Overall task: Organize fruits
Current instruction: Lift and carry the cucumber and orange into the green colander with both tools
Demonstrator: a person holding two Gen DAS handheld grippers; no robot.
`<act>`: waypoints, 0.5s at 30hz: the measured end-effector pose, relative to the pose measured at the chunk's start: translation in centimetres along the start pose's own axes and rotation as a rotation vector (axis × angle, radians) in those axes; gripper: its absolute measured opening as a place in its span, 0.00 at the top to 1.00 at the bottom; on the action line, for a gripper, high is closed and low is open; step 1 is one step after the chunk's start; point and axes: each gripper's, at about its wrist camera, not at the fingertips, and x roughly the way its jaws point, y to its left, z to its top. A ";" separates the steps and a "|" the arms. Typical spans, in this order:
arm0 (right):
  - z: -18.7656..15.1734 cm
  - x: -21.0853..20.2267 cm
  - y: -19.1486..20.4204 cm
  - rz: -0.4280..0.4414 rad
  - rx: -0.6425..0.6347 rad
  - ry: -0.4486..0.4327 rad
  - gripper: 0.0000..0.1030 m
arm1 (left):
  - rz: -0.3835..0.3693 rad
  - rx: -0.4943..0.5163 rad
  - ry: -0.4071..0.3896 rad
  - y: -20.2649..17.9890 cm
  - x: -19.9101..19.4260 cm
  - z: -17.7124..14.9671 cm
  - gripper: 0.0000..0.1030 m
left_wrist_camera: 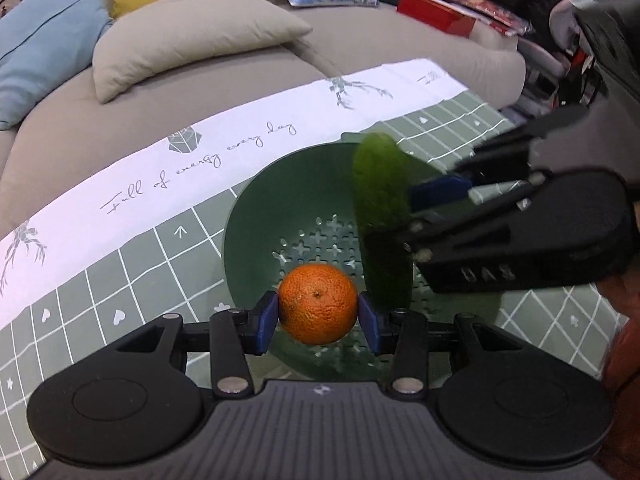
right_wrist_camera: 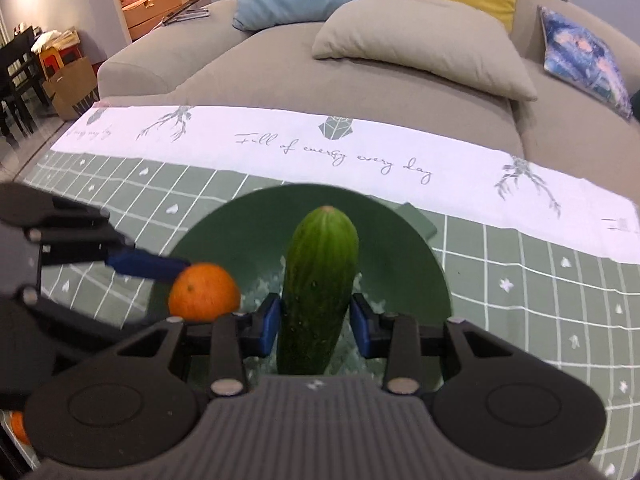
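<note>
Holding two things: we have one food in each gripper, both over the green bowl.
Left gripper [left_wrist_camera: 318,316]: our jaws pinch the orange [left_wrist_camera: 317,304] from both sides. It hangs just above the near part of the bowl.
Right gripper [right_wrist_camera: 314,320]: our jaws sit on both sides of the cucumber [right_wrist_camera: 320,288]. The left pad touches it, but there looks to be a small gap at the right pad, so we cannot tell if the pinch is firm. The cucumber points away from us, over the middle of the bowl.
Green bowl [left_wrist_camera: 248,216]: it sits on the desk and has small holes in its bottom. We see nothing lying inside it.
Desk cloth [right_wrist_camera: 540,280]: green with white squares, and a white band with writing at the far edge.
Sofa [right_wrist_camera: 256,68]: it is behind the desk, with pillows on it.
Done so far: both foods are picked up and brought over the bowl.
Left to do: we think both must go down into the bowl and be let go. Another orange thing [right_wrist_camera: 18,426] shows at the low left edge of the right view, maybe one more fruit to fetch.
</note>
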 end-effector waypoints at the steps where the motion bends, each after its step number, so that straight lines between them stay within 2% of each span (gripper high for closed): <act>1: 0.4 0.6 -0.2 0.005 0.008 0.004 0.67 | 0.004 0.001 0.006 0.1 0.3 0.1 0.52; 6: 1.4 3.3 -0.8 0.026 0.044 0.019 0.67 | 0.024 0.013 0.041 0.2 1.4 0.2 0.52; 9: 1.6 4.4 -1.0 0.032 0.057 0.033 0.67 | 0.048 0.058 0.045 -0.4 1.7 0.3 0.52; 15: 1.5 4.7 -1.2 0.046 0.077 0.033 0.66 | 0.069 0.063 0.079 -1.1 2.8 0.3 0.51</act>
